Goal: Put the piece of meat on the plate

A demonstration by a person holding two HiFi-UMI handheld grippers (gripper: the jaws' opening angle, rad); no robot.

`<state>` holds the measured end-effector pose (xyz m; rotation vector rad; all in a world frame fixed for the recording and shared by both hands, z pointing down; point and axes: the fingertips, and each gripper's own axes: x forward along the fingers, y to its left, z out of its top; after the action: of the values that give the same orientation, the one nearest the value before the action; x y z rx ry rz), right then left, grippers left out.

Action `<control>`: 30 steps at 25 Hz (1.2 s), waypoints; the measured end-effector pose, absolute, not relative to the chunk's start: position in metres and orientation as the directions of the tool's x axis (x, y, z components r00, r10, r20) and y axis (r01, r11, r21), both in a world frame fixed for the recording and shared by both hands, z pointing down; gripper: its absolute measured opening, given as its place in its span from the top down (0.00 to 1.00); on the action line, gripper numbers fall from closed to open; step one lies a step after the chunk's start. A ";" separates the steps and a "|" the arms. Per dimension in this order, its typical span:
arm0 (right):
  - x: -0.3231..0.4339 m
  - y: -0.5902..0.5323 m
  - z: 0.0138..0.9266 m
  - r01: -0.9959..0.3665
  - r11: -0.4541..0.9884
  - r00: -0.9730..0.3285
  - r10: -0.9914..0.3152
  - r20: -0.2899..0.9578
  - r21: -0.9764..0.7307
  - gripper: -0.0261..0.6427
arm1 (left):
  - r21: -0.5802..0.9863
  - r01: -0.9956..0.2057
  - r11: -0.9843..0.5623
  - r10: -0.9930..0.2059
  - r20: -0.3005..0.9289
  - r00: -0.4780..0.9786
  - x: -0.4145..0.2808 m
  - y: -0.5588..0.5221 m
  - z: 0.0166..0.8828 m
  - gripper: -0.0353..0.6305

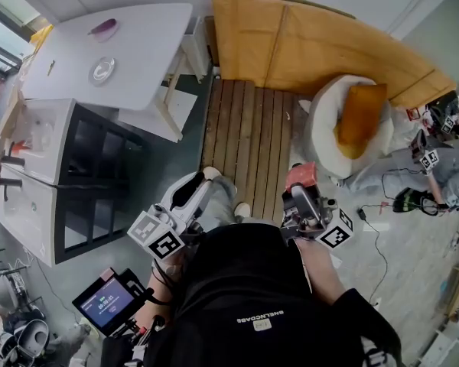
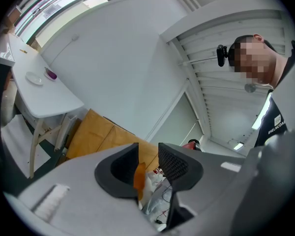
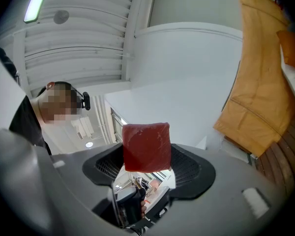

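Note:
A square, dark red piece of meat (image 3: 146,146) stands upright between the jaws of my right gripper (image 3: 147,157), which is shut on it. From the head view the meat (image 1: 300,176) shows at the tip of the right gripper (image 1: 300,191), above the wooden slats. My left gripper (image 1: 193,193) is held beside it, its jaws a little apart with nothing between them (image 2: 148,154). The small round plate (image 1: 102,69) lies on the white table (image 1: 145,52) far off at the upper left, next to a purple object (image 1: 103,27). The left gripper view shows the plate (image 2: 34,78) on that table too.
A white and black cabinet (image 1: 76,182) stands between me and the table. Wooden slats (image 1: 249,144) run ahead, with a brown cover (image 1: 314,44) behind them. A white seat with an orange cushion (image 1: 359,117) and cables (image 1: 382,205) lie at the right.

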<state>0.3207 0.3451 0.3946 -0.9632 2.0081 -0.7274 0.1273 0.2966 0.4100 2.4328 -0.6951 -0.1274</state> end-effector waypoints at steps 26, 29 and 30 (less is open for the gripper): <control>0.297 0.092 0.398 -0.290 0.550 -0.499 -0.785 -0.367 -0.784 0.52 | 0.598 -0.516 -0.613 -0.597 0.077 0.798 0.102 0.083 0.411 0.75; 0.280 0.062 0.398 -0.279 0.560 -0.515 -0.773 -0.371 -0.780 0.52 | 0.598 -0.531 -0.600 -0.620 0.072 0.782 0.081 0.060 0.412 0.75; 0.276 0.053 0.399 -0.276 0.563 -0.521 -0.769 -0.371 -0.779 0.52 | 0.597 -0.538 -0.595 -0.629 0.070 0.774 0.076 0.054 0.412 0.75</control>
<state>0.2763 0.0525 0.3992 -0.8340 2.0680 -0.8644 0.0760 0.0537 0.4116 2.3533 -0.8666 -0.1962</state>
